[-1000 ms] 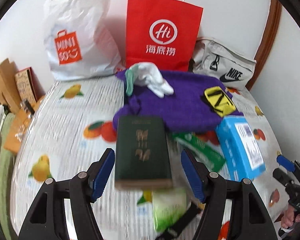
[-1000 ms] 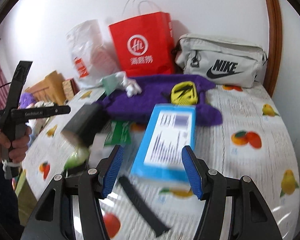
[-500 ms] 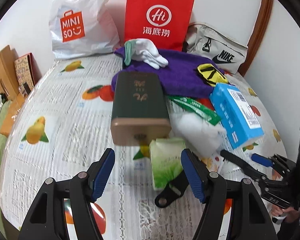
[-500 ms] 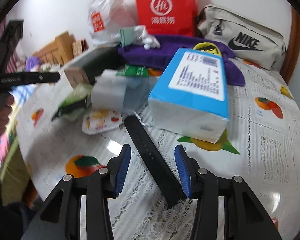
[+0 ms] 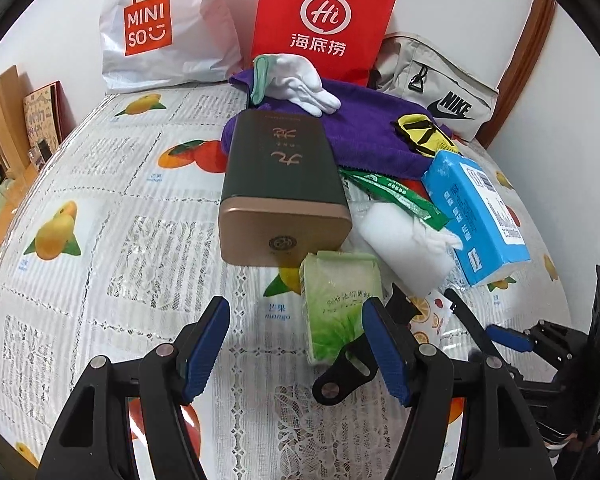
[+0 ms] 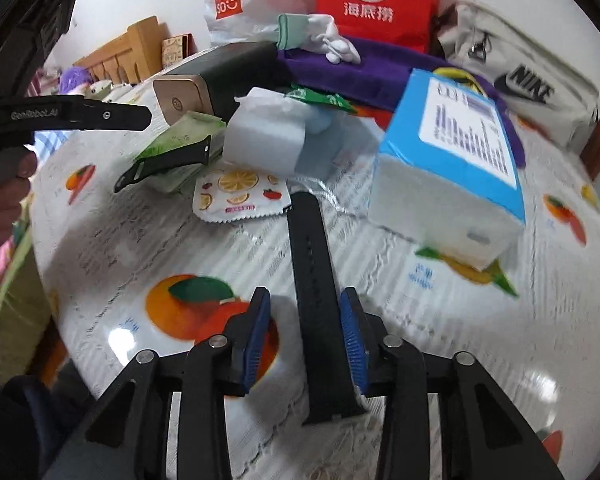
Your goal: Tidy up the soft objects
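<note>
A black watch strap (image 6: 316, 300) lies flat on the table between the fingers of my right gripper (image 6: 305, 334); the jaws stand open around it, the right pad close to its edge. My left gripper (image 5: 296, 344) is open and empty above the table, just short of a green tissue pack (image 5: 336, 304) with a second black strap (image 5: 348, 368) lying on it. A purple towel (image 5: 364, 140) lies at the back with a white glove (image 5: 300, 84) and a yellow-black pouch (image 5: 424, 132) on it. A white cloth roll (image 5: 404, 240) lies beside the green pack.
A dark green and gold tin (image 5: 280, 192), a blue tissue box (image 5: 476, 216), a green sachet (image 5: 396, 196) and a fruit-print packet (image 6: 240, 192) crowd the middle. A Miniso bag (image 5: 160, 28), red paper bag (image 5: 324, 20) and Nike bag (image 5: 440, 92) stand at the back wall.
Both grippers pulled back and lowered. My right gripper came down over the black strap and its jaws narrowed around it. My left gripper stayed open.
</note>
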Motion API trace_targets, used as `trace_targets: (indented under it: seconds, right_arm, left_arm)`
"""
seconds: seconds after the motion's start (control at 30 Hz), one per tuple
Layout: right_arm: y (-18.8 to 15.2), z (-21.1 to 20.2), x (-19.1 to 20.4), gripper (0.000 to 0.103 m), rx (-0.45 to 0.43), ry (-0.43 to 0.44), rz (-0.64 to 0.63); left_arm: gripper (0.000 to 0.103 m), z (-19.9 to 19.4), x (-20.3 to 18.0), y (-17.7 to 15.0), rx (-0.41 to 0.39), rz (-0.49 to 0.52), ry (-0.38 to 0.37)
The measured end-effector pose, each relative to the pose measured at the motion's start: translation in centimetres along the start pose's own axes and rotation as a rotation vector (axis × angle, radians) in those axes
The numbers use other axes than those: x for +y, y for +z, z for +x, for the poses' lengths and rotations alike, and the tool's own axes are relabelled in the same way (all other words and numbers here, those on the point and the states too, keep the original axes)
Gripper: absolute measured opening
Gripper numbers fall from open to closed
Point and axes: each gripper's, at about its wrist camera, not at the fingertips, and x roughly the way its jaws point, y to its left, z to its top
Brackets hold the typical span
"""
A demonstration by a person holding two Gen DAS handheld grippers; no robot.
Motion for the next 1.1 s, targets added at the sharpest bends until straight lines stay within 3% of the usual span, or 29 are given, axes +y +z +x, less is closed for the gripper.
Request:
trace_targets:
  seconds: [0.07, 0.27, 0.4, 0.6, 0.8, 0.87, 1.0, 1.1]
  right_arm:
    - [-0.1, 0.0, 0.3, 0.021, -0.016, 0.001, -0.006]
    - [-0.4, -0.5, 0.4, 0.021, -0.012, 0.001, 0.022]
    - [-0.3, -0.2, 0.1, 0.022, -0.021, 0.010, 0.063]
    - [-0.2, 0.0, 0.3, 0.021, -0.052, 0.000, 0.069]
    - [-0.8, -1.3, -0.5, 0.020, -0.073, 0.017, 0.124]
    - [-1.2, -1.8, -0.9, 0.020, -0.079, 0.009, 0.139]
    - [-1.9, -2.8, -2.0, 0.020, -0.088, -0.020, 0.165]
    - [-2.1, -3.5, -2.8, 0.020, -0.102, -0.044, 0.181]
  left_arm:
    - [0.067, -0.2, 0.2, -0.2, -0.005, -0.002, -0.008]
    - [0.067, -0.5, 0.4, -0.8, -0.008, 0.009, -0.027]
    - [0.067, -0.5, 0.0, -1.2, -0.014, 0.029, -0.080]
    - [0.067, 0.0, -2.3, -1.7, -0.017, 0.143, -0.139]
    - [0.066, 0.8, -5.0, -2.0, -0.017, 0.277, -0.125]
    - [0.058, 1.5, -5.5, -2.1, -0.012, 0.306, -0.123]
    - [0.052, 2.5, -6.2, -2.3, -0.013, 0.360, -0.072]
    - [0.035, 2.6, -6.5, -2.3, -0.021, 0.379, -0.034]
